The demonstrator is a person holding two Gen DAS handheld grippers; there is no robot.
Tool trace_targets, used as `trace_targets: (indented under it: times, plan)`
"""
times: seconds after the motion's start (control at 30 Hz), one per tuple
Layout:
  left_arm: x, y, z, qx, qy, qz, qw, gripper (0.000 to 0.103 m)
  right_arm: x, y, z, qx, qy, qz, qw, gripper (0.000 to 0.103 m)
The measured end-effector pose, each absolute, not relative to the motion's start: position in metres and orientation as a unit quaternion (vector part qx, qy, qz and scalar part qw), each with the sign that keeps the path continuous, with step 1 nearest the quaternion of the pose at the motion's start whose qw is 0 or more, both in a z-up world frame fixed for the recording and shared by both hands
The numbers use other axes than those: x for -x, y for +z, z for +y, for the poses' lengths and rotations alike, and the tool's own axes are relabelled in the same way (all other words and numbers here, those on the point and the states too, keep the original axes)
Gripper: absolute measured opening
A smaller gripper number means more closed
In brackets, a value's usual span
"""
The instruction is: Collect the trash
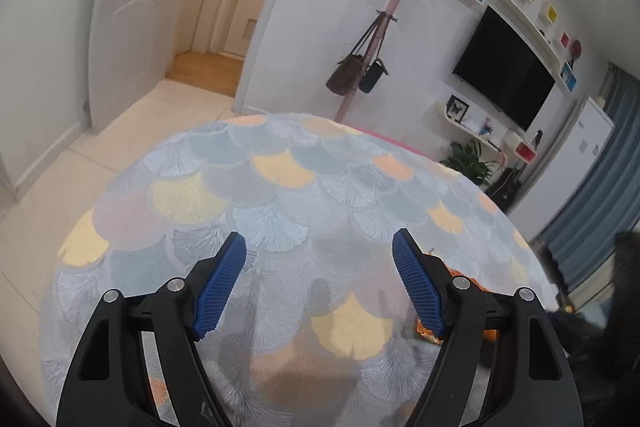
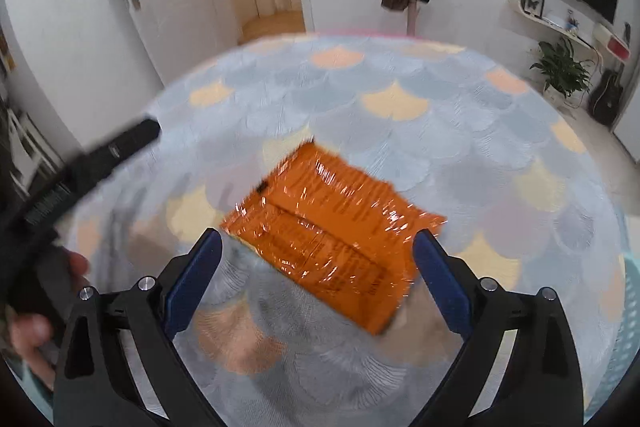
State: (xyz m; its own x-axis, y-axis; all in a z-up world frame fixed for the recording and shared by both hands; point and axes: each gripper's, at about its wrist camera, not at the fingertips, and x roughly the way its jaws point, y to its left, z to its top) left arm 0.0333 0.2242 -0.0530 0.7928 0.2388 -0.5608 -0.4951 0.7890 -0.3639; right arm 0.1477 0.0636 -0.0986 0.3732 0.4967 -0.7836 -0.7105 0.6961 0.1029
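A shiny orange snack wrapper (image 2: 320, 195) lies flat on the round table's scallop-patterned cloth (image 2: 400, 99). My right gripper (image 2: 318, 235) hovers over its near end, open wide, with a blue pad on each side of the wrapper and neither touching it. My left gripper (image 1: 320, 235) is open above bare cloth (image 1: 280, 167) with nothing between its fingers. A sliver of the orange wrapper (image 1: 460, 273) shows behind its right finger. In the right wrist view the left tool's black body (image 2: 100, 155) enters from the left, held by a hand (image 2: 28, 335).
A pale blue plastic basket (image 2: 628, 307) shows at the table's right edge. Beyond the table stand a pink coat rack with bags (image 1: 376, 67), a wall television (image 1: 504, 67), a potted plant (image 2: 560, 67) and white doors (image 1: 124, 39).
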Motion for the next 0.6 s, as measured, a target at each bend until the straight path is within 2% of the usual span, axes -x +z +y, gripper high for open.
trace_targets:
  times: [0.2,0.27,0.33,0.37,0.43,0.47,0.5,0.53,0.6]
  plan:
    - [-0.038,-0.051,0.217,0.240,0.196,0.257,0.915,0.074,-0.141,-0.114,0.082,0.177,0.343,0.416,0.823,0.093]
    - [-0.038,-0.051,0.215,0.237,0.196,0.257,0.916,0.074,-0.143,-0.115,0.085,0.180,0.329,0.413,0.830,0.090]
    - [-0.038,-0.051,0.214,0.238,0.196,0.257,0.916,0.074,-0.144,-0.112,0.080,0.168,0.324,0.405,0.838,0.064]
    - [-0.038,-0.051,0.214,0.238,0.196,0.257,0.916,0.074,-0.147,-0.111,0.076,0.160,0.318,0.403,0.843,0.058]
    - [-0.039,-0.051,0.214,0.237,0.196,0.258,0.916,0.074,-0.152,-0.108,0.068,0.149,0.308,0.402,0.849,0.025]
    - [-0.039,-0.051,0.215,0.235,0.196,0.258,0.917,0.074,-0.157,-0.106,0.062,0.136,0.307,0.406,0.850,0.020]
    - [-0.039,-0.050,0.213,0.229,0.197,0.257,0.918,0.074,-0.160,-0.104,0.055,0.120,0.308,0.409,0.850,0.009]
    - [-0.039,-0.049,0.210,0.223,0.198,0.257,0.919,0.074,-0.165,-0.101,0.045,0.097,0.308,0.412,0.852,0.004]
    - [-0.042,-0.048,0.202,0.204,0.196,0.260,0.923,0.074,-0.169,-0.094,0.031,0.072,0.300,0.411,0.858,0.003]
